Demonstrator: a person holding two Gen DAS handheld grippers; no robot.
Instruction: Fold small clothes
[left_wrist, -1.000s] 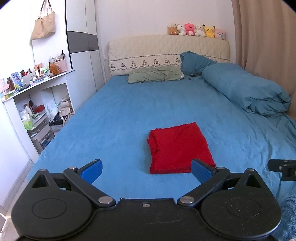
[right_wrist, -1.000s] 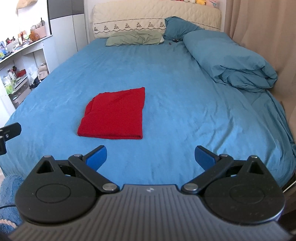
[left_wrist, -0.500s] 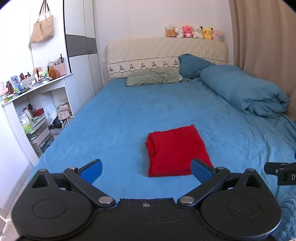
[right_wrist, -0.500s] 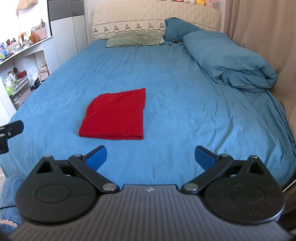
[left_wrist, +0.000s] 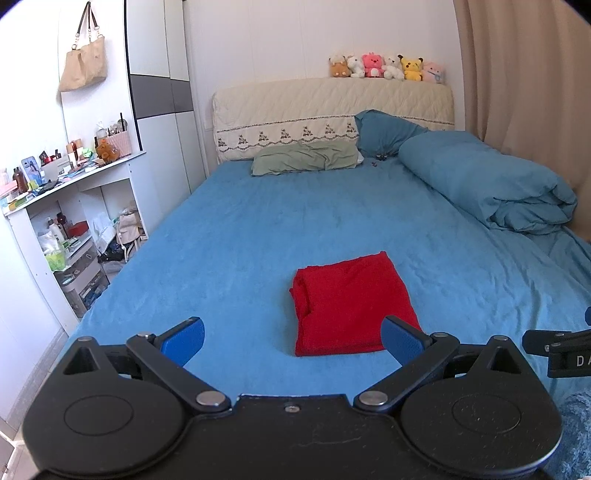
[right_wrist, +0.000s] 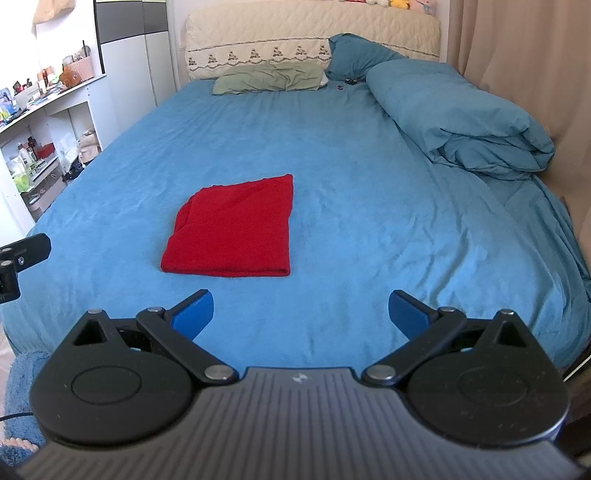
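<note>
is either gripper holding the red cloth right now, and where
Nothing is held. The left gripper and right gripper are both open, short of the folded red cloth lying on the bed.

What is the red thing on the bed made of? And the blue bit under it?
The folded red garment looks like soft knit cloth: matte, limp, with thick rounded fold edges; the exact fibre can't be told. The blue bedsheet looks like fuzzy, towel-like fabric: no shine, a faint nap and gentle wrinkles.
</note>
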